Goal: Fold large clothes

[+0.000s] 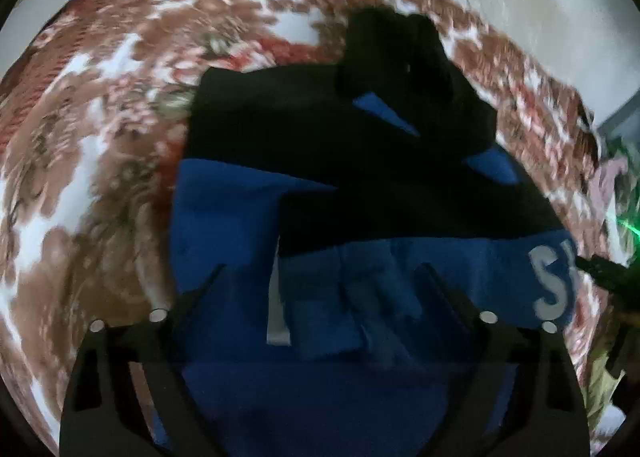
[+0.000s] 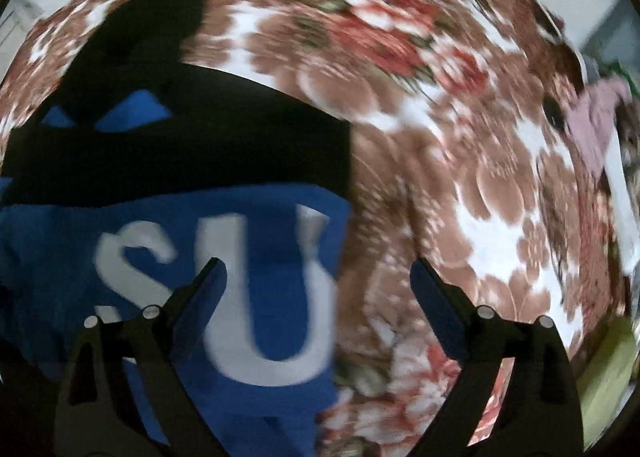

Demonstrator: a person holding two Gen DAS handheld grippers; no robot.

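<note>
The blue-and-black garment (image 1: pixel 248 217) lies partly folded on the floral bedspread (image 2: pixel 460 177), each hand-held gripper (image 1: pixel 320 289) (image 2: pixel 318 281) spread wide, empty.

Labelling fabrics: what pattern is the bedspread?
Brown and red floral on white, bedspread; right wrist view.

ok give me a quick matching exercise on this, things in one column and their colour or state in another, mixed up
Things:
1. garment
2. bedspread
3. big letters
4. right claw

Colour or state:
a. brown and red floral
b. pale grey
c. open, holding nothing
d. blue and black

Pairs: 1-d, 2-a, 3-b, 4-c
</note>
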